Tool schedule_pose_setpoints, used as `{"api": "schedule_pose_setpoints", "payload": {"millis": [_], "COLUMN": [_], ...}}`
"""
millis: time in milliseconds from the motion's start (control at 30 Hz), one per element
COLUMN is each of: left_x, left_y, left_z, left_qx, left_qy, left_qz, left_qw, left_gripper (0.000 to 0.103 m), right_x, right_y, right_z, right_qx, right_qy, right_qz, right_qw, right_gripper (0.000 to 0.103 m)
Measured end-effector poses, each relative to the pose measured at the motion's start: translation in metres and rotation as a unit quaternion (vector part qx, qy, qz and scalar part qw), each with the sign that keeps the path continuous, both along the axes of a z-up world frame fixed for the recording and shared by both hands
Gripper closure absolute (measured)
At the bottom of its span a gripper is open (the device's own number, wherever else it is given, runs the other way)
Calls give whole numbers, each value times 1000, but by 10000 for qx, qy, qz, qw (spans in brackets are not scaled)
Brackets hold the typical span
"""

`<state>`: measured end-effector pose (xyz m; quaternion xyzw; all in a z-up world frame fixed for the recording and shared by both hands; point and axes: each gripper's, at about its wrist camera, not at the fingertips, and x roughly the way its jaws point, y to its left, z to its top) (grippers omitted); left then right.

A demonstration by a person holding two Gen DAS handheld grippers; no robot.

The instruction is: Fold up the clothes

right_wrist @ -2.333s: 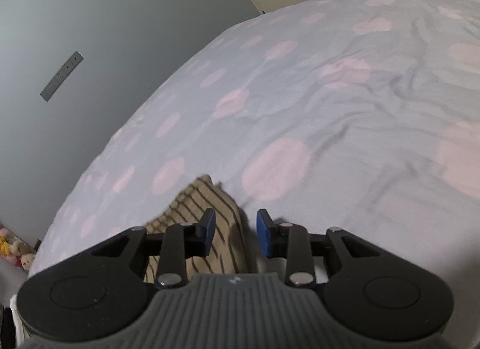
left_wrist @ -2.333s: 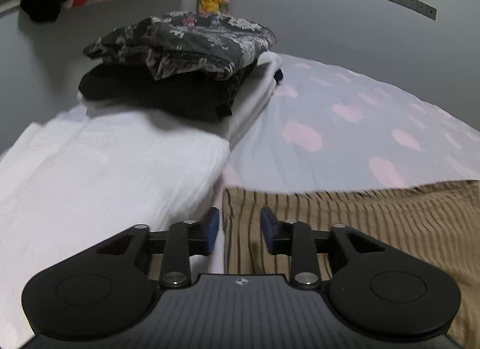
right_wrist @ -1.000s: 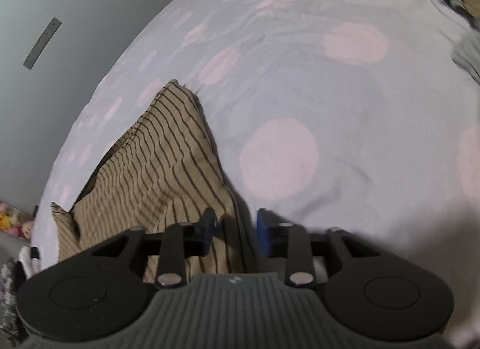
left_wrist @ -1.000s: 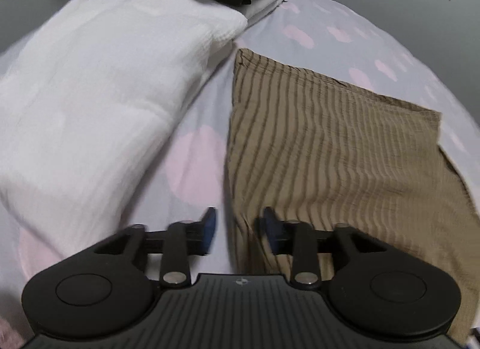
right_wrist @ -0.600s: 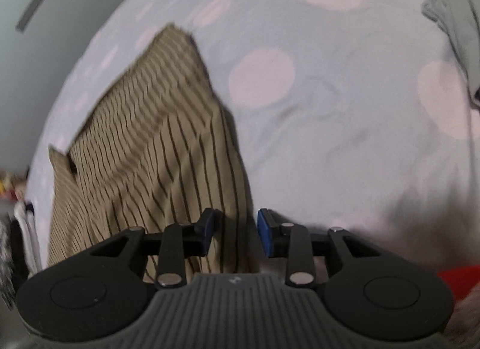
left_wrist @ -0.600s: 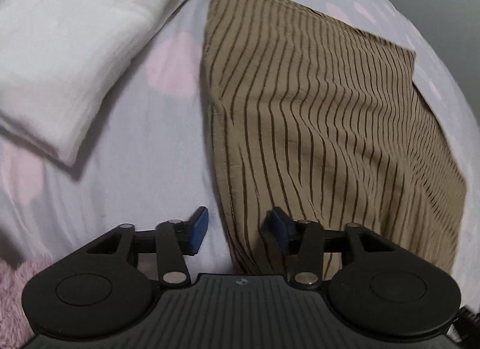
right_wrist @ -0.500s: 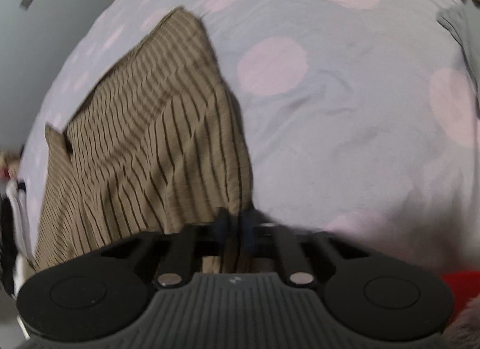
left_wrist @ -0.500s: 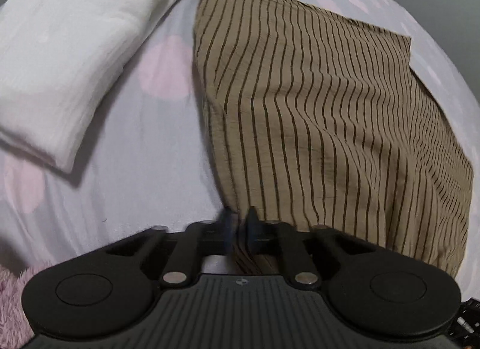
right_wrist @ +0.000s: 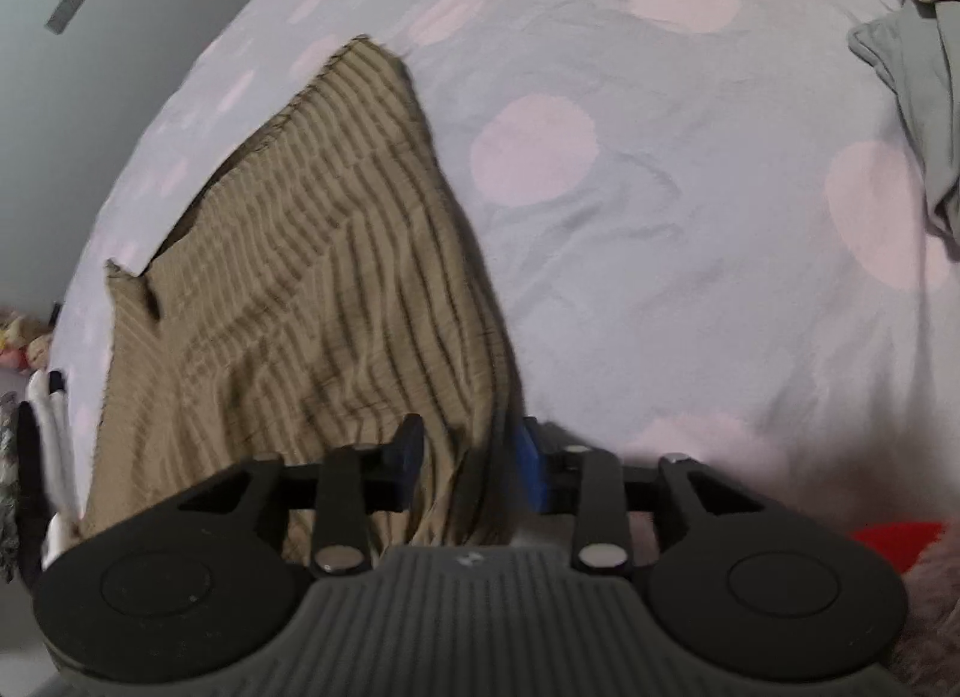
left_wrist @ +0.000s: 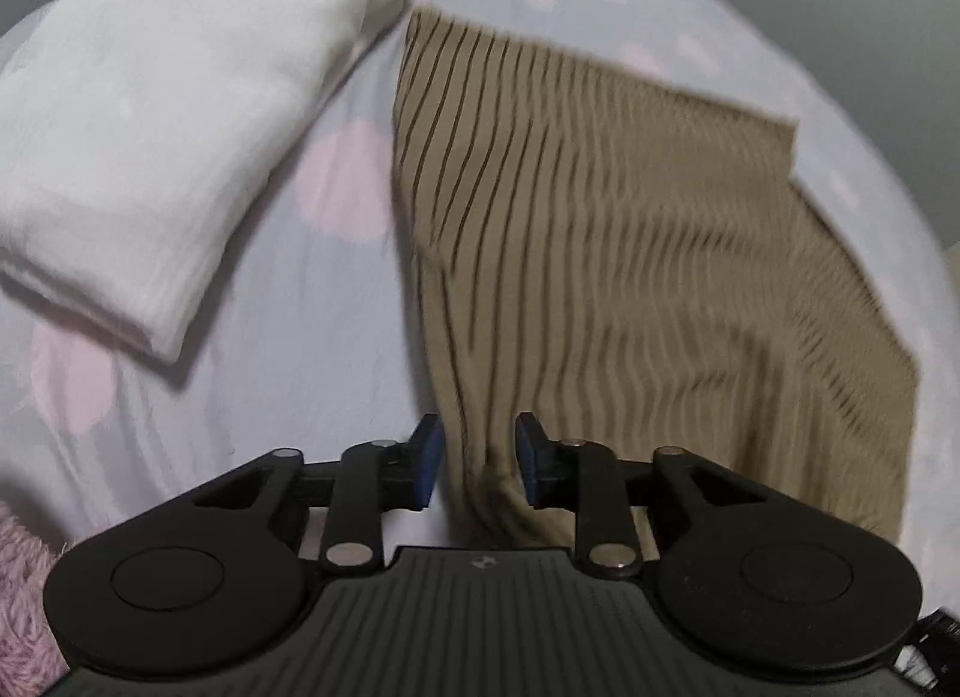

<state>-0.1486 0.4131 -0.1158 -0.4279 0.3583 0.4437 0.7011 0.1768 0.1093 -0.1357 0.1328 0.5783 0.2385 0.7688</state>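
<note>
— Fabric first: what is seen from the left wrist?
— A tan striped garment [left_wrist: 600,253] is spread on the polka-dot bedsheet [left_wrist: 300,337], just beside a folded white towel [left_wrist: 168,115]. The left gripper [left_wrist: 477,457] is held with its blue pads parted, and the garment's near edge is bunched between them, not clamped.

— And from the right wrist?
— The same tan striped garment [right_wrist: 300,301] is seen, rumpled and partly raised off the bedsheet [right_wrist: 660,277]. The right gripper [right_wrist: 468,457] is likewise held apart, with the cloth's corner draped between the fingers. A grey garment [right_wrist: 918,97] is left crumpled at the far right edge, well apart.
</note>
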Motion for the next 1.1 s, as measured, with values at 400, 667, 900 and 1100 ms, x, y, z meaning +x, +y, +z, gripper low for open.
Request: {"api": "schedule_pose_setpoints", "payload": {"millis": [400, 667, 900, 1100], "left_x": [-6, -13, -13, -21], "left_y": [6, 7, 9, 17], "left_z": [6, 10, 13, 14], "left_qx": [115, 139, 136, -10], "left_qy": [-689, -901, -891, -1121], "left_qz": [201, 323, 312, 406], "left_qw": [9974, 9953, 9954, 9929], "left_gripper": [67, 67, 67, 67], "right_x": [-12, -20, -47, -82], "right_y": [14, 11, 51, 111], "right_z": [-3, 13, 50, 77], "right_qx": [-666, -161, -404, -391], "right_qy": [307, 43, -823, -1324], "right_qz": [737, 770, 1435, 2488], "right_qw": [9946, 9969, 9854, 9587], "right_gripper": [69, 98, 99, 100]}}
